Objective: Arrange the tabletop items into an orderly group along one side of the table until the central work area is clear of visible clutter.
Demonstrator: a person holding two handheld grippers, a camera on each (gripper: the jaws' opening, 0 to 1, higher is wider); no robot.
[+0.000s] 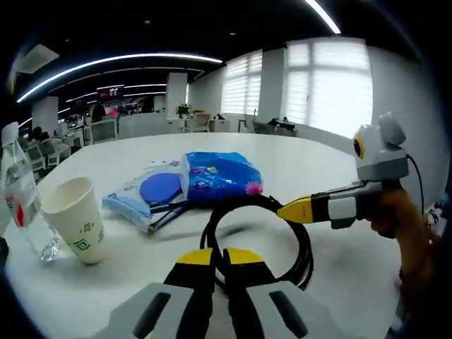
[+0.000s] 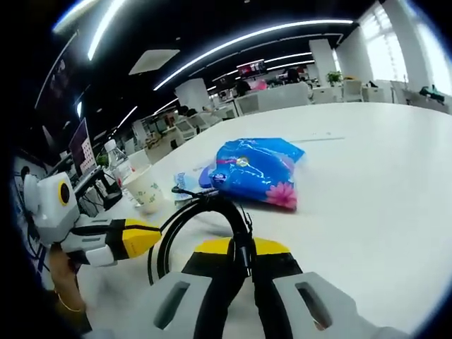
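Right gripper view: my right gripper (image 2: 241,256) is clamped on the black cable (image 2: 185,219), a glossy coil lying on the white table (image 2: 367,183) beside the blue packet (image 2: 258,169). My left gripper (image 1: 217,258) grips its near edge too.

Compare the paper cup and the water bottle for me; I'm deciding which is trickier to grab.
The paper cup is opaque, off-white with green print; the water bottle is clear plastic with a red-marked label. The paper cup is open-topped and widens upward; the water bottle wears a white cap. The paper cup is shorter; the water bottle rises well above it. Both stand upright, side by side on the white table.
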